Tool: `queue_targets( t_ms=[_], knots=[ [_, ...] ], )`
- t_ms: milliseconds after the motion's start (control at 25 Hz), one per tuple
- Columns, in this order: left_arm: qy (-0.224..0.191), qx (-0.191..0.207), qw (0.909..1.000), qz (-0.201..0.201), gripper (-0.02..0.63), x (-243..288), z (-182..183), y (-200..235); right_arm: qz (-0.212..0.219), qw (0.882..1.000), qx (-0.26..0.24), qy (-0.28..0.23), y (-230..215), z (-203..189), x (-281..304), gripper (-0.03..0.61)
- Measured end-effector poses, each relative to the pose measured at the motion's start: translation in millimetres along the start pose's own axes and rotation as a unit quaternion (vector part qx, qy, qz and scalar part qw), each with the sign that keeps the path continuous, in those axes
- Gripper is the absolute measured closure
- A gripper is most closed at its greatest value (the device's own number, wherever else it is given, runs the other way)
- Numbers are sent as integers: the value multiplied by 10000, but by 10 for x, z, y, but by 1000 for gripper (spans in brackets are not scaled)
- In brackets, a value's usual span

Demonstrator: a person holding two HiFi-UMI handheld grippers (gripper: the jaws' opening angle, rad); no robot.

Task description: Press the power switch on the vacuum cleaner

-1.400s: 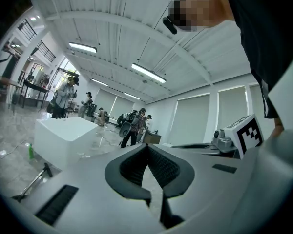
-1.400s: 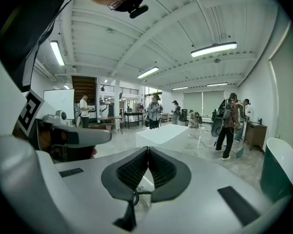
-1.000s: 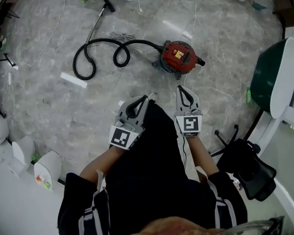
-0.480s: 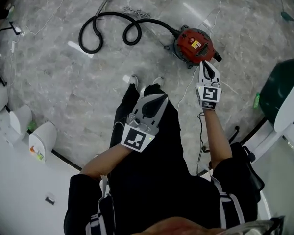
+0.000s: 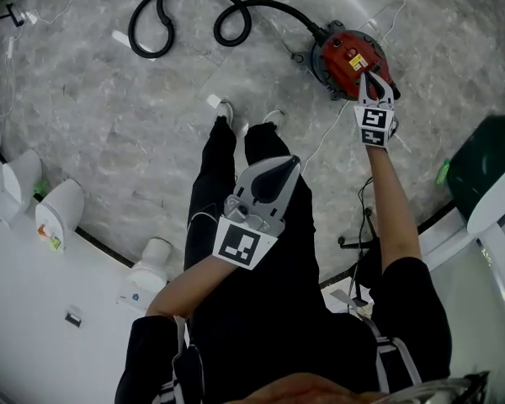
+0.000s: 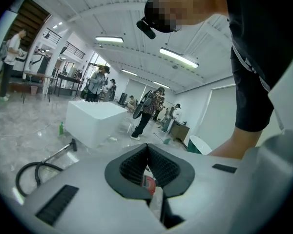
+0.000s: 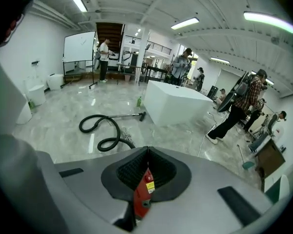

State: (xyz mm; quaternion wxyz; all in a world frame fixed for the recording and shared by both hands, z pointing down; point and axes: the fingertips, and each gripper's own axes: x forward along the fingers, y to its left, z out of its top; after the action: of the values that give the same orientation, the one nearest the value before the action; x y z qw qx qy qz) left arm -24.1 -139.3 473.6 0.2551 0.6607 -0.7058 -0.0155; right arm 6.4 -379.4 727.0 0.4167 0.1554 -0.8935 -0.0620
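Pointing at the vacuum cleaner [image 5: 347,50], the right gripper [image 5: 369,76], like the left gripper [image 5: 295,161], has closed fingers.

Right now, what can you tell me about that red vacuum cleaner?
The vacuum cleaner is a squat, round red canister with a dark base and a yellow label on top, upright on the grey stone-look floor. A black hose leaves its side and curls in loops. The shut right claw points at its top; contact is unclear.

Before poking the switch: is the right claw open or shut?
Shut. The right claw has its tips together in the right gripper view, nothing gripped, aimed at the vacuum cleaner.
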Motion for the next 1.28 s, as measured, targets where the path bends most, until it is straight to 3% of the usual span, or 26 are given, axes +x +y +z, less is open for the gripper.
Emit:
queue_targets(
  t_ms=[120,240,400,640,760,840,1000,1280],
  knots=[
    [43,-378,9992,76,595,24,-142,81,-25,9994,192,300,-25,-250,384,563],
    [18,-313,9994,113,595,47,-313,128,-85,9961,652,583,-50,-499,623,563],
    [-31,-681,9970,360,595,39,-558,225,-88,9912,967,899,-17,-815,943,563],
    [-31,-964,9950,252,595,229,-813,239,291,9893,476,1348,2,-1177,1435,563],
    [72,-1006,9943,332,595,281,-912,296,578,9901,374,1220,84,-1220,1600,563],
    [154,-1031,9933,502,595,280,-982,365,665,9903,50,1223,106,-1257,1689,563],
    [211,-1187,9907,629,595,280,-1095,430,576,9836,-480,1640,62,-1455,1888,563],
    [325,-1136,9913,575,595,322,-1253,449,531,9721,-457,2239,-46,-1733,2143,563]
  ],
)
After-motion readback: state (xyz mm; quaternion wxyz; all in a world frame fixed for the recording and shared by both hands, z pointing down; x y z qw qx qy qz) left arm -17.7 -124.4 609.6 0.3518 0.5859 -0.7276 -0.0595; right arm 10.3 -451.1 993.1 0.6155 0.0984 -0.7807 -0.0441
